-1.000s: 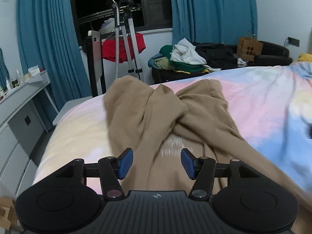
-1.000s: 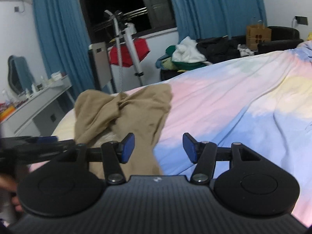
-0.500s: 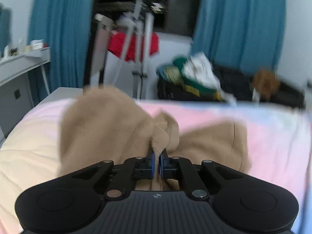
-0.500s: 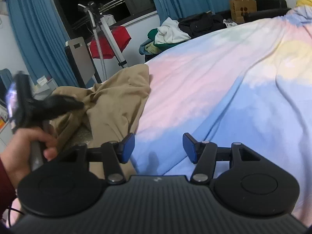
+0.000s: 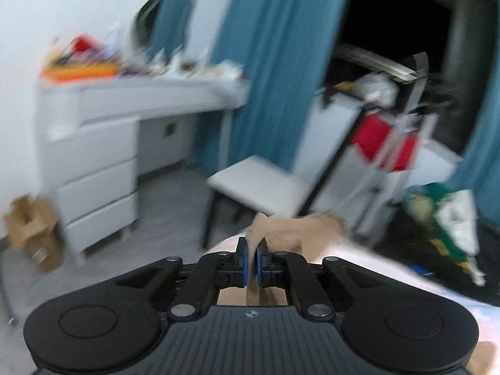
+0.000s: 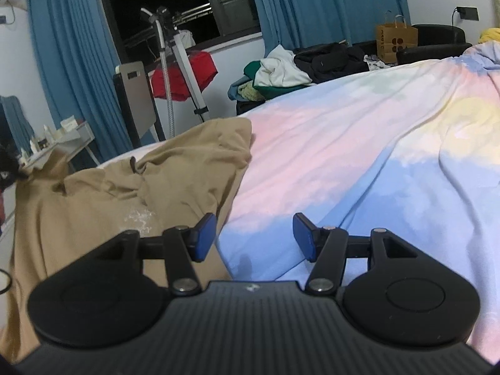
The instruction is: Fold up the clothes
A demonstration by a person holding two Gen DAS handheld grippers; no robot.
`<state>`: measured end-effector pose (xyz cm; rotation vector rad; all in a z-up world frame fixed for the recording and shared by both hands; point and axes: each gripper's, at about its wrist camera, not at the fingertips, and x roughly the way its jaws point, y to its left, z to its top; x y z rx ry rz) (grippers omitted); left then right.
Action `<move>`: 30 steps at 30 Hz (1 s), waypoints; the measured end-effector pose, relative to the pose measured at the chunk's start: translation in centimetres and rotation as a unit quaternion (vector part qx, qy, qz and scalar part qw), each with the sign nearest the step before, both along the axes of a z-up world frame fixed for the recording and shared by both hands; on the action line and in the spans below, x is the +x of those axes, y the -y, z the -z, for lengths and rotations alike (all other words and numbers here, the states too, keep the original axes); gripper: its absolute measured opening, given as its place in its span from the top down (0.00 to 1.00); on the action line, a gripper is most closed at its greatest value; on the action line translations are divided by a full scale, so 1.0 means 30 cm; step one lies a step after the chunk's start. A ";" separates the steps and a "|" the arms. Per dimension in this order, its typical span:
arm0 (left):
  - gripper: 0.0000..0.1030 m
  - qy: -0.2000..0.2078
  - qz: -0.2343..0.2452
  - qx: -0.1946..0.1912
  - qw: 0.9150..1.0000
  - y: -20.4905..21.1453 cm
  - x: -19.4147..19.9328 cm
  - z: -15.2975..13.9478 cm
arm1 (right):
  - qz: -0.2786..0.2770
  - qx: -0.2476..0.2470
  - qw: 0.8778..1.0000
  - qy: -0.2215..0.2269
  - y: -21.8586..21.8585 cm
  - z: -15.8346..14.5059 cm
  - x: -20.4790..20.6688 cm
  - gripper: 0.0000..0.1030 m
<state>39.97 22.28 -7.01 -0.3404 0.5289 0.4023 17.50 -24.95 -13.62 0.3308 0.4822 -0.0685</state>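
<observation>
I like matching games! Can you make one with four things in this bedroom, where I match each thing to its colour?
Things:
1. long window curtains
2. crumpled cotton garment on the bed
3. cloth hanging on the metal rack
4. paper carrier bag

Colours:
A. red
B. brown
C. tan
D. blue

Pairs: 1-D, 2-C, 3-A, 4-B

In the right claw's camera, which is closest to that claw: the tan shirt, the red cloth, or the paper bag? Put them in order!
1. Tan shirt, just left of the right claw on the bed.
2. Red cloth, hanging beyond the bed, left of centre.
3. Paper bag, far back on the right.
</observation>
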 end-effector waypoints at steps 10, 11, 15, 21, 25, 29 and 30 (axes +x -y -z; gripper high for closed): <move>0.66 -0.026 0.063 0.008 0.998 -0.051 -0.111 0.118 | -0.023 -0.013 1.000 0.002 -0.047 0.018 0.028 0.44; 0.60 -0.023 0.080 0.021 0.996 -0.016 -0.136 0.096 | -0.026 -0.013 1.000 0.005 -0.051 0.015 0.026 0.44; 0.46 -0.042 0.167 0.038 0.984 0.133 -0.306 0.033 | -0.036 -0.019 0.999 0.015 -0.067 -0.002 0.010 0.44; 0.45 -0.133 0.239 -0.026 0.962 0.263 -0.655 0.045 | -0.040 -0.019 0.999 0.024 -0.060 -0.031 -0.025 0.44; 0.45 -0.207 0.246 -0.047 0.946 0.295 -0.836 0.072 | -0.040 -0.015 0.999 0.029 -0.049 -0.050 -0.052 0.44; 0.46 -0.254 0.249 -0.043 0.934 0.296 -0.985 0.108 | -0.044 -0.010 0.998 0.034 -0.041 -0.063 -0.079 0.44; 0.46 -0.268 0.254 -0.047 0.928 0.293 -0.997 0.117 | -0.044 -0.011 0.998 0.034 -0.041 -0.064 -0.085 0.44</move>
